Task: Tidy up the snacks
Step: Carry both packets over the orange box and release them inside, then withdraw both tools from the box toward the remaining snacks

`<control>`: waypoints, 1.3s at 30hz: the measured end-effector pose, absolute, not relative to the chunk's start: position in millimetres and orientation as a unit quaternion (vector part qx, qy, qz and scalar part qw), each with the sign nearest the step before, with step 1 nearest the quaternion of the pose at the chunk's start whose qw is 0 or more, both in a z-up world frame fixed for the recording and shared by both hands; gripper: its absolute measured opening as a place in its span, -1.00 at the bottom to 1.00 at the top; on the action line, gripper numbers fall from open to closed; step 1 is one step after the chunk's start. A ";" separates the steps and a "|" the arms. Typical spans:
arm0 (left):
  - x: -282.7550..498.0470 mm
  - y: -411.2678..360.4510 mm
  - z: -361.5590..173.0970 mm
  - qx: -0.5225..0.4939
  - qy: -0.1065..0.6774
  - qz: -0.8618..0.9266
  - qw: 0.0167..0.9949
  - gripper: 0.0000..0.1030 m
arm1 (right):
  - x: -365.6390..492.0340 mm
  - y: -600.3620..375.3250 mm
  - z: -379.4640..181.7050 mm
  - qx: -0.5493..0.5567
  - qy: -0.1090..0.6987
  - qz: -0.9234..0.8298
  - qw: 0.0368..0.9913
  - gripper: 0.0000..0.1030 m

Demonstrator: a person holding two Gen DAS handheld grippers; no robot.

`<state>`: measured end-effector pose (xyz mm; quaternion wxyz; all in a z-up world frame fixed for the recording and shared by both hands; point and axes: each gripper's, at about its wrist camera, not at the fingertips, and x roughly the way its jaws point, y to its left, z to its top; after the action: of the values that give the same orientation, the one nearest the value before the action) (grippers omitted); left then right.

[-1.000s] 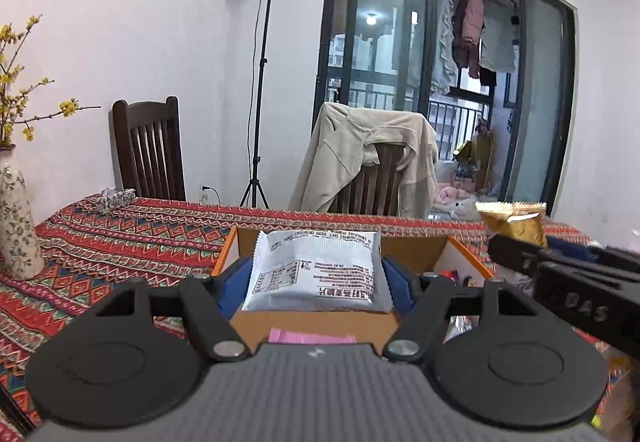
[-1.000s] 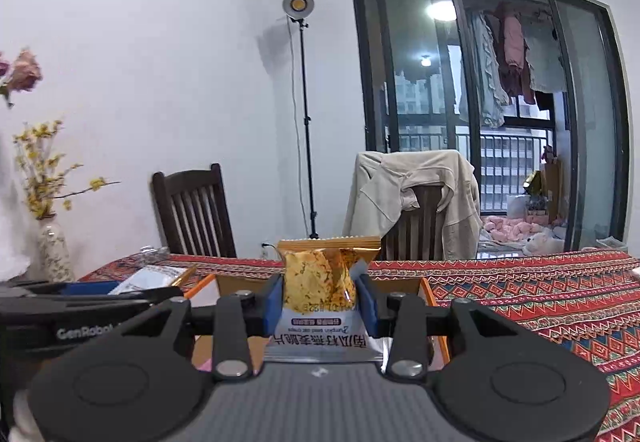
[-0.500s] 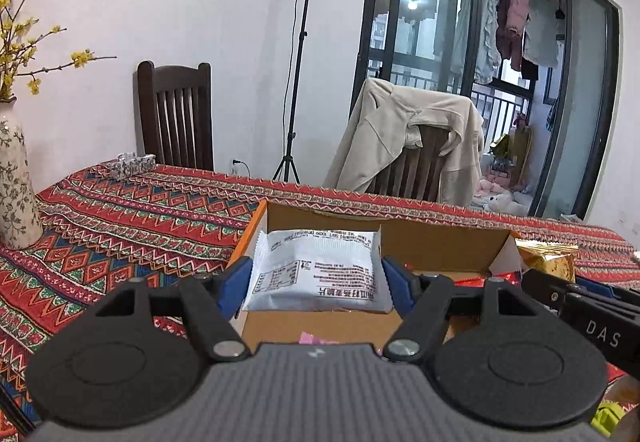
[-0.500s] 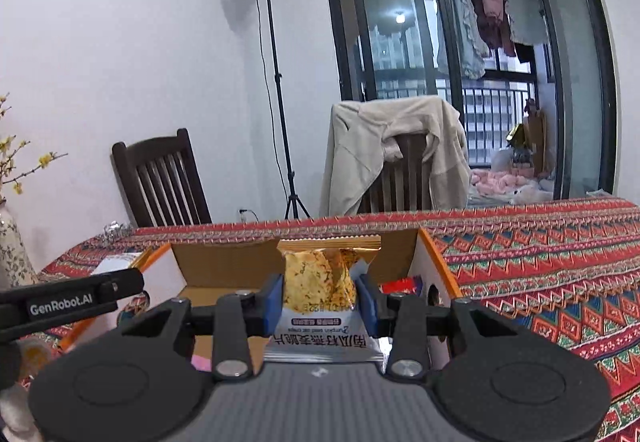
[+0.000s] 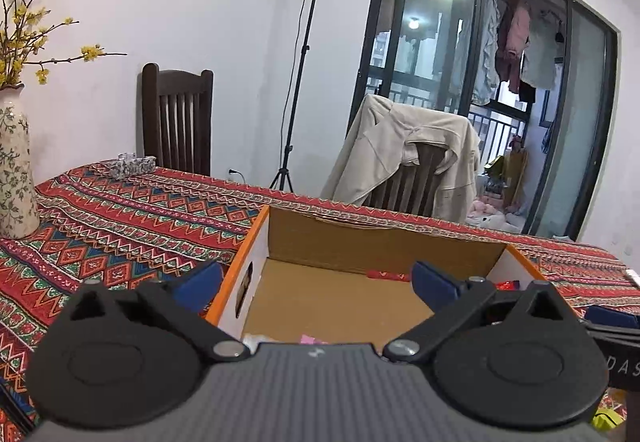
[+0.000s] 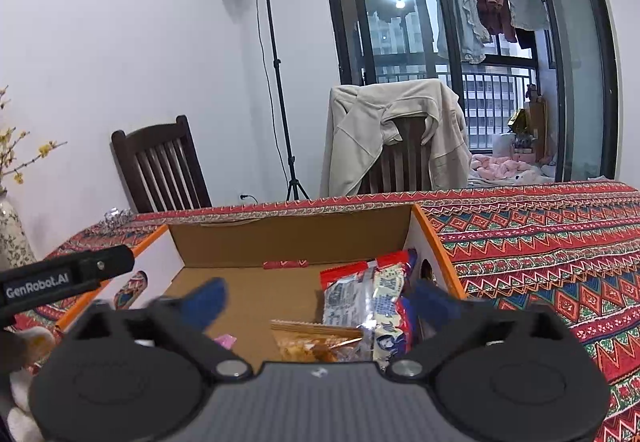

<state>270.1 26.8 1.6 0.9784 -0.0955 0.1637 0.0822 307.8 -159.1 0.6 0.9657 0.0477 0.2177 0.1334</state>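
An open cardboard box with orange edges [image 5: 384,242] stands on the patterned tablecloth; it also shows in the right wrist view [image 6: 288,242]. My left gripper [image 5: 316,282] is open and empty over the box's near left side. My right gripper [image 6: 320,298] is open and empty over the box. Below it the yellow snack bag [image 6: 316,342] lies in the box beside red and blue packets [image 6: 372,294]. A pink packet [image 5: 314,340] and a white packet edge [image 5: 252,340] show at the box bottom. The left gripper's body [image 6: 64,278] shows at left in the right wrist view.
A patterned vase with yellow flowers [image 5: 14,177] stands at the table's left. A small wrapped item [image 5: 134,165] lies at the far edge. Two chairs, one with a beige jacket [image 5: 404,157], and a light stand [image 5: 300,81] are behind the table.
Both grippers have opened over the box. The white packet has left the left gripper and the yellow bag has dropped from the right gripper into the box. Both have tilted downward.
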 end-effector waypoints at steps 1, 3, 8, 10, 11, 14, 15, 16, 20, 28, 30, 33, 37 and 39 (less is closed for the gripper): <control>269.6 26.1 1.4 -0.094 0.163 0.083 0.979 1.00 | 307.1 -159.4 0.7 0.050 0.219 0.134 0.965 1.00; 269.6 22.7 2.0 -0.085 0.162 0.084 0.980 1.00 | 306.6 -160.7 0.4 0.051 0.222 0.136 0.964 1.00; 265.8 18.3 3.0 -0.080 0.158 0.081 0.981 1.00 | 305.7 -162.2 1.4 0.053 0.222 0.135 0.964 1.00; 264.1 18.3 5.0 -0.081 0.157 0.079 0.981 1.00 | 303.6 -163.8 3.0 0.054 0.220 0.134 0.965 1.00; 263.9 18.0 6.4 -0.079 0.160 0.076 0.981 1.00 | 302.4 -164.4 3.9 0.054 0.219 0.134 0.965 1.00; 257.8 16.6 14.3 -0.080 0.158 0.070 0.982 1.00 | 298.2 -166.2 10.3 0.052 0.215 0.135 0.966 1.00; 253.9 16.2 18.6 -0.082 0.154 0.069 0.982 1.00 | 296.4 -167.2 13.2 0.053 0.212 0.136 0.966 1.00; 250.0 15.8 23.9 -0.083 0.150 0.068 0.983 1.00 | 294.3 -167.7 17.1 0.053 0.209 0.138 0.967 1.00; 234.9 15.4 43.9 -0.091 0.137 0.059 0.985 1.00 | 285.1 -166.9 34.1 0.049 0.211 0.153 0.964 1.00; 194.1 14.7 70.5 -0.090 0.122 0.043 0.988 1.00 | 241.5 -170.2 58.0 0.029 0.197 0.170 0.965 1.00; 183.4 15.6 71.5 -0.092 0.124 0.040 0.987 1.00 | 227.7 -174.6 58.7 0.023 0.197 0.170 0.965 1.00; 166.3 17.4 67.5 -0.089 0.132 0.037 0.986 1.00 | 208.2 -182.6 56.1 0.012 0.199 0.171 0.965 1.00; 146.6 23.2 54.7 -0.087 0.154 0.035 0.984 1.00 | 182.6 -195.8 49.0 0.005 0.204 0.169 0.964 1.00; 138.4 26.4 46.1 -0.088 0.166 0.035 0.982 1.00 | 170.9 -202.0 44.7 0.003 0.205 0.168 0.964 1.00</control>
<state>138.4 26.4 46.1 0.9815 -0.0879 0.1663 0.0349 170.9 -202.0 44.7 0.9643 0.0033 0.2047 0.1678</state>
